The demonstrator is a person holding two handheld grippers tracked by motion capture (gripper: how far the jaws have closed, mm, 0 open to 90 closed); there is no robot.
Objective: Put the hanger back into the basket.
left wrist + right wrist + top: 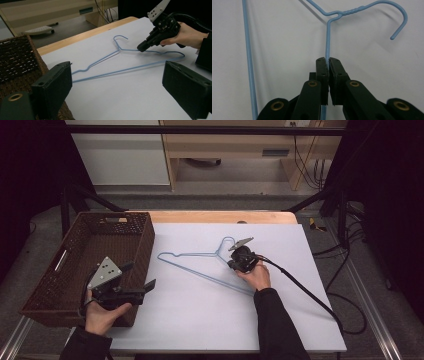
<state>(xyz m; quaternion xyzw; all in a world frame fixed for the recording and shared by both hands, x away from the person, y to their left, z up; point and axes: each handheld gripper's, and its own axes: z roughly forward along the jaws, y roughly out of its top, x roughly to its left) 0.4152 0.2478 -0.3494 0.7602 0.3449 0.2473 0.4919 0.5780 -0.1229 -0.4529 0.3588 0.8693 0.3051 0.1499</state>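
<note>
Now clamped: right claw (328, 62) pinching hanger (200, 265) wire just below its hook, ready for lifting; left claw (117, 85) gaping, idle beside basket (125, 227).

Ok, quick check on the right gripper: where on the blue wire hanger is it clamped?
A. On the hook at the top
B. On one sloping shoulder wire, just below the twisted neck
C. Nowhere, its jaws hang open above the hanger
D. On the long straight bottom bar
B: in the right gripper view the right gripper has its jaws closed on a shoulder wire of the blue wire hanger just below the twisted neck, with the hook free beyond.
</note>
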